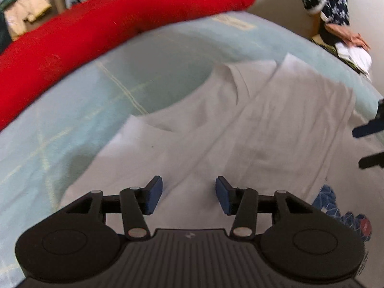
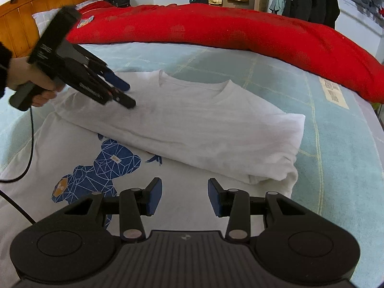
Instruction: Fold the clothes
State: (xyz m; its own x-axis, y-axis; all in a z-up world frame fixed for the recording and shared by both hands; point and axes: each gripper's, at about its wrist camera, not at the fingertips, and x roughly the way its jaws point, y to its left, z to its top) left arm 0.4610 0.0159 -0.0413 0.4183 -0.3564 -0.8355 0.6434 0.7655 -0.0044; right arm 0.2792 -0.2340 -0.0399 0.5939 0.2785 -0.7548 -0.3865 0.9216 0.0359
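On bed sheet (image 2: 336,168): half-folded white T-shirt (image 2: 192,124); left tool (image 1: 186,195), right tool (image 2: 184,196) both agape, empty

We see two matching black grippers: the left gripper (image 1: 188,195) and right gripper (image 2: 184,195) each carry blue pads (image 2: 153,196) on black linkage bars joined by silver pivot pins (image 2: 130,234), above a ribbed housing flanked by round discs. A black cable (image 2: 28,148) trails from the left handle; the hand (image 2: 28,81) wears a dark cuff (image 2: 4,55).
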